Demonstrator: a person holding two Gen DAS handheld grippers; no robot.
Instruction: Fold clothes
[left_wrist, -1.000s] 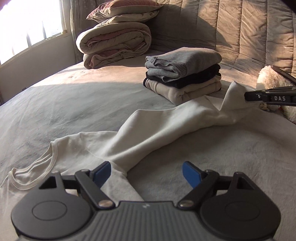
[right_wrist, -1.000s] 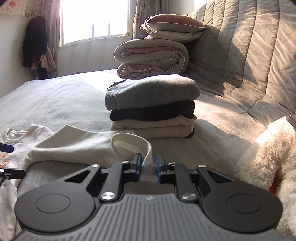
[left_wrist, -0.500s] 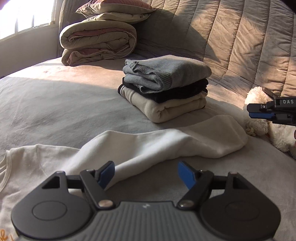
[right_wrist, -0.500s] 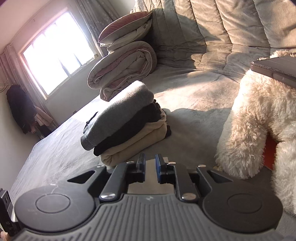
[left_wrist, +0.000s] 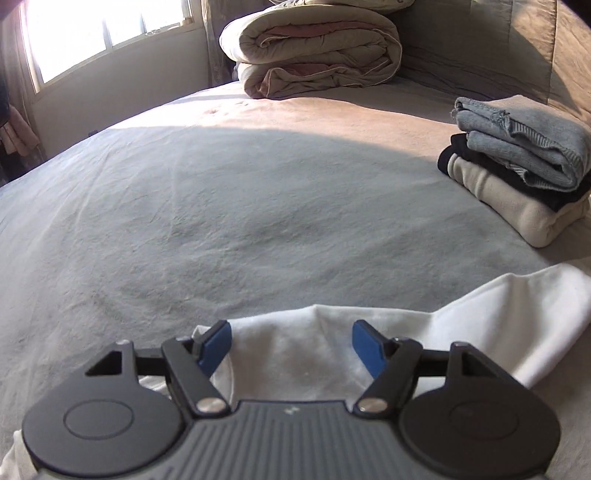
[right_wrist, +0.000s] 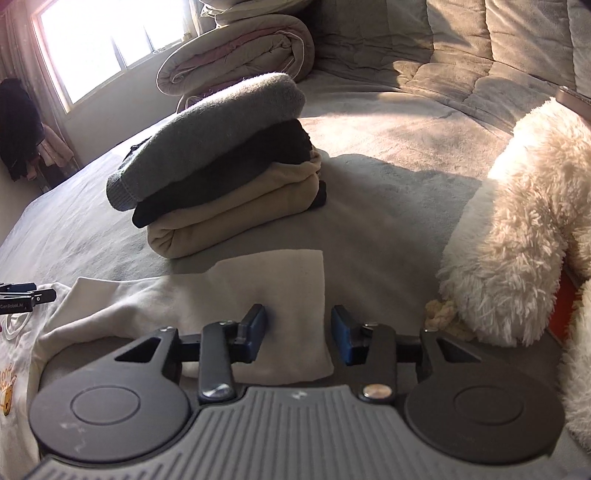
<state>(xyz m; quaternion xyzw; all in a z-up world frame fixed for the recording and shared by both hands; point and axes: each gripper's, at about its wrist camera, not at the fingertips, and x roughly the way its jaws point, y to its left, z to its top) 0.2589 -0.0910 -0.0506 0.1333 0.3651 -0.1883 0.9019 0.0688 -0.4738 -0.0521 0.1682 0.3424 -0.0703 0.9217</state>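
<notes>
- Left tool (left_wrist: 290, 347), seen from its own camera, hangs low over the white shirt (left_wrist: 424, 332) with its blue pads spread wide apart and nothing between them; the cloth lies just under and ahead of the tips, at the near edge of the bed (left_wrist: 221, 206).
- In that same view the sleeve runs off to the right toward the stack of folded clothes (left_wrist: 517, 177), which sits near the sleeve end but apart from it. A rolled duvet (left_wrist: 317, 51) lies well behind.
- Right tool (right_wrist: 298, 334), from its own camera, is also spread open and empty, poised right over the flattened sleeve (right_wrist: 258, 295), whose square cuff end lies just in front of the pads.
- There the plush toy (right_wrist: 517, 229) crowds in on the right, near the sleeve, and the folded stack sits just beyond the cuff.
- My worry: the cloth is thin and flat on a soft bed, so a pinch could catch the sheet along with it, or only one layer, and the sleeve would sag out of shape when lifted.
- A wide swing of the right tool could nudge the stack or brush the toy, given how tight that corner looks.
- Lifting one end alone would likely drag the shirt body askew.
</notes>
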